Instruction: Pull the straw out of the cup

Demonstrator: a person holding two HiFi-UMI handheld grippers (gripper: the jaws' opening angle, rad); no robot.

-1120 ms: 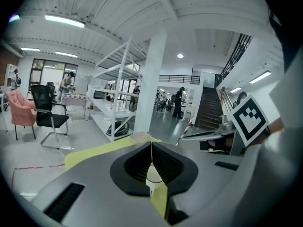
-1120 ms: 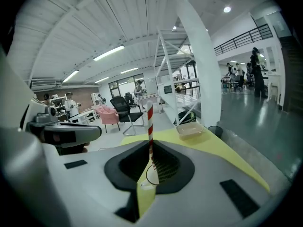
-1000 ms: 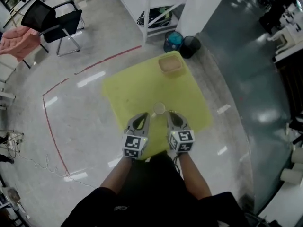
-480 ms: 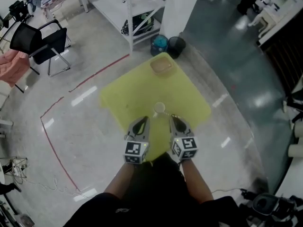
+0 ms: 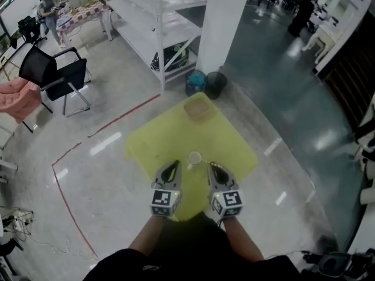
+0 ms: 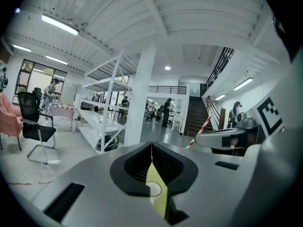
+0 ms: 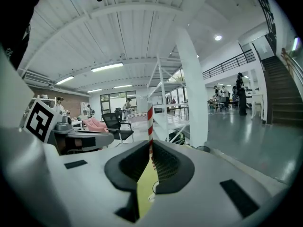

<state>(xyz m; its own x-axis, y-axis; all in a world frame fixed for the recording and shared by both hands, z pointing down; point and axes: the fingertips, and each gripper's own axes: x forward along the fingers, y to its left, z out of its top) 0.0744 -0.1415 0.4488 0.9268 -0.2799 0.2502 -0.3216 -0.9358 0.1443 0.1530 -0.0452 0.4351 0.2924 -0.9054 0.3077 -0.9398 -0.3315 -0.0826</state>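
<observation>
Right gripper (image 5: 213, 167) higher than before, tight on red-and-white striped straw (image 7: 150, 122); left gripper (image 5: 173, 165) closed, empty.

The big room has a shiny grey floor (image 5: 105, 116) with a red line (image 5: 123, 115) on it, a white pillar (image 5: 222, 22) beside white shelves (image 5: 158, 22), a black chair (image 5: 55, 75), a pink chair (image 5: 17, 95), stairs (image 7: 284, 93), and long lights (image 6: 59, 25) on the ceiling.
</observation>
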